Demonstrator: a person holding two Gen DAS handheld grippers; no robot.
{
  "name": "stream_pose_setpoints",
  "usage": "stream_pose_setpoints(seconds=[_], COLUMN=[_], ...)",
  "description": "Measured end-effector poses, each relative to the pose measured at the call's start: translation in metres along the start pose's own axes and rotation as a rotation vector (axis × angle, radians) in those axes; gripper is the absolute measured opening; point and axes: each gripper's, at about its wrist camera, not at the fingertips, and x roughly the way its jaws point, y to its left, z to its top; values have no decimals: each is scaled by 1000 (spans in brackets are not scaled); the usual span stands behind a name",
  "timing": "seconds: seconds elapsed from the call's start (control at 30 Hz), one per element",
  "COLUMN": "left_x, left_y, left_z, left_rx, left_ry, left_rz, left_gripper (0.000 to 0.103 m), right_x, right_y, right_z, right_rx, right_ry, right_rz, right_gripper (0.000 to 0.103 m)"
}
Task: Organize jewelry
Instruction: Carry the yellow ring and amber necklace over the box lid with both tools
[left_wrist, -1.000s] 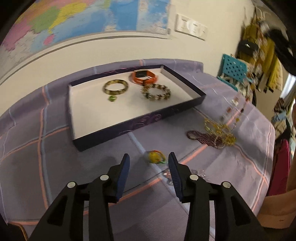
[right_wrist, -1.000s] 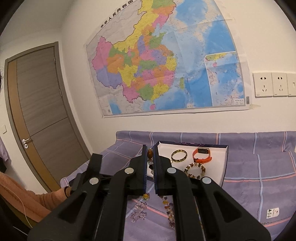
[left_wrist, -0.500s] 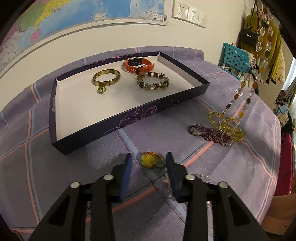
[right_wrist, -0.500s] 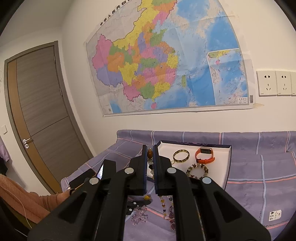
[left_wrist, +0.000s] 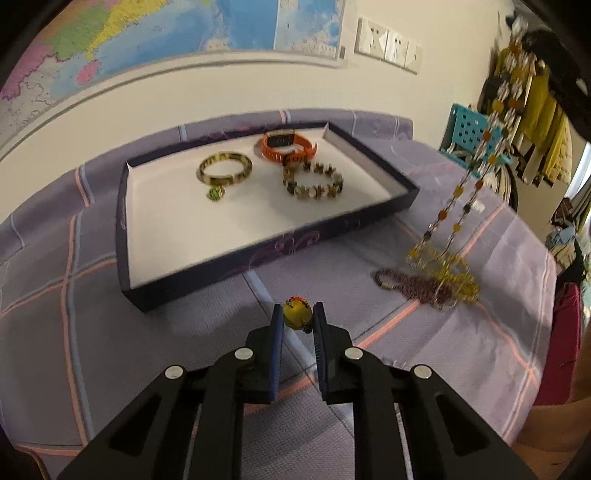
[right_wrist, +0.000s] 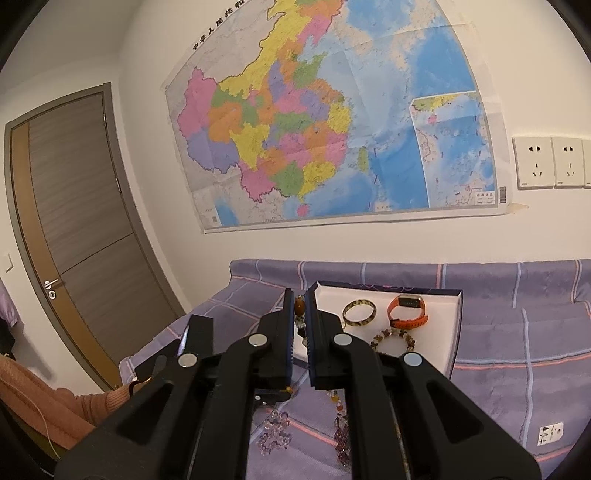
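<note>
My left gripper (left_wrist: 297, 316) is shut on a small yellow bead ornament (left_wrist: 296, 316), just above the purple cloth in front of the dark box (left_wrist: 258, 254). The box holds a gold bangle (left_wrist: 225, 169), an orange watch (left_wrist: 286, 144), a stone bead bracelet (left_wrist: 314, 181) and a small green charm (left_wrist: 215, 193). My right gripper (right_wrist: 299, 306) is shut on a long amber and clear bead necklace (right_wrist: 300, 308), raised high; the necklace hangs at the right of the left wrist view (left_wrist: 476, 177), its lower end on the cloth.
A purple bead strand (left_wrist: 413, 286) and yellow beads (left_wrist: 454, 273) lie on the cloth at the right. A clear crystal piece (right_wrist: 275, 430) lies near the front. A teal basket (left_wrist: 467, 125) and hanging clothes stand at the far right. A wall map and sockets are behind.
My left gripper has closed on the yellow bead ornament, which lay between its open fingers before. The right gripper has kept the necklace raised, almost still.
</note>
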Motion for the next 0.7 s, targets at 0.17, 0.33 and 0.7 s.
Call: stream_pose_setpoints(seconds=[0.17,0.33,0.7], left_x=[-15,-25,-19], left_y=[3,6,17], left_z=[15,31,61], left_rx=[-14,-24,-36], left_ry=[-49,-87,-107], left_rz=[-4,5,18], left_gripper=[14,14,14], right_x=[2,9,38], right_y=[-4,-12,-38], right_z=[12,25,53], right_rx=[-3,9,45], right_ry=[-21,-35,-52], right_rz=[-11,-18,-51], right_gripper=[6,6,6])
